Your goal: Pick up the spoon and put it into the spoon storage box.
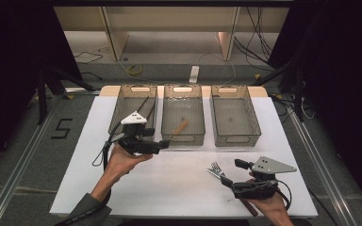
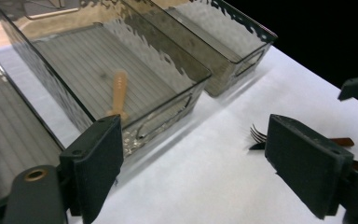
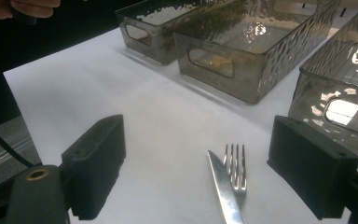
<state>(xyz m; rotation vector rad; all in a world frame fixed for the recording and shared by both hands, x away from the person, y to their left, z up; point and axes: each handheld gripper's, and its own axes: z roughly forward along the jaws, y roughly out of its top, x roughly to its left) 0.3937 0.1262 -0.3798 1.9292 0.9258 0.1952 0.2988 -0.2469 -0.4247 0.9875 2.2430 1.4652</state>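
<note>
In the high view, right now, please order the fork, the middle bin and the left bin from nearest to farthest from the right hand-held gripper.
1. Fork: on the white table just left of the right hand-held gripper, beside a knife.
2. Middle bin: farther back, left of centre, with a wooden piece inside.
3. Left bin: farthest, at the back left.

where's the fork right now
In the high view the fork lies on the white table, right of centre beside a knife, just ahead of the right tongs.

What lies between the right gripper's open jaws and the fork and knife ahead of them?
Nothing: in the right gripper view, bare white table runs from the right gripper to the fork and knife, which reach between its jaws.
</note>
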